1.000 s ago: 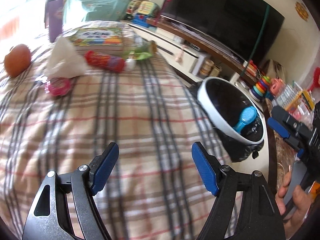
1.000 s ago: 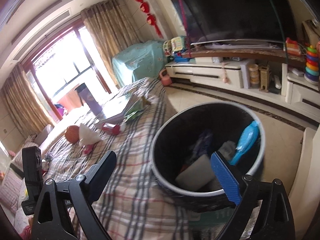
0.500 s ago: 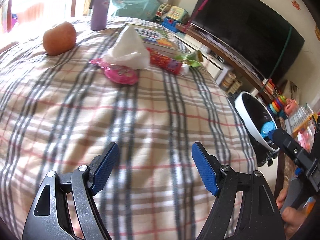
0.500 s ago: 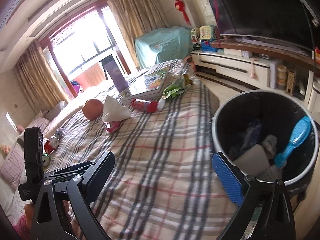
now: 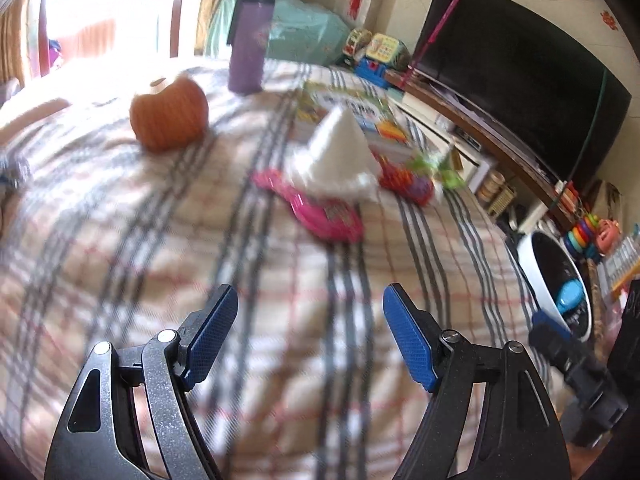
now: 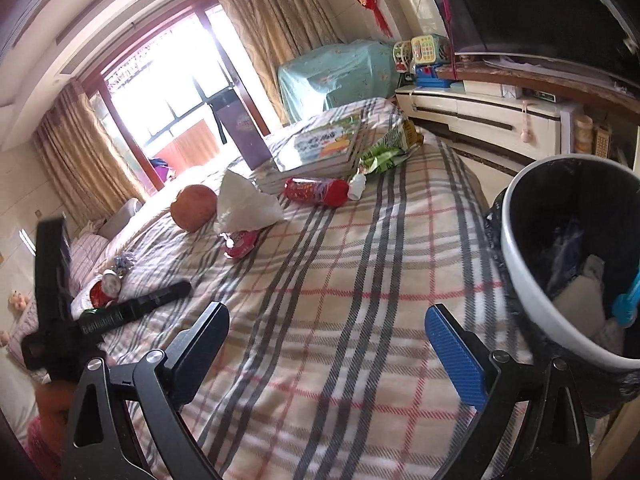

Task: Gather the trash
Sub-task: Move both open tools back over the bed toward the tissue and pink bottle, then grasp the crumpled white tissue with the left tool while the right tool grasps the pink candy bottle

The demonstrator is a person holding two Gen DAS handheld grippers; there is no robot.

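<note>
Both tongs are empty and spread wide over the plaid bed [image 6: 360, 280], so this looks like the reach for the next bit of rubbish. The left tongs [image 5: 310, 334] point toward the pink wrapper [image 5: 320, 212] and the crumpled tissue [image 5: 340, 156] just behind it; the right tongs [image 6: 326, 344] hang nearer the bin [image 6: 520, 280] at the bed's edge. Next, I'd guess, the left must drop onto the wrapper, close, and carry it over to the bin.
</note>
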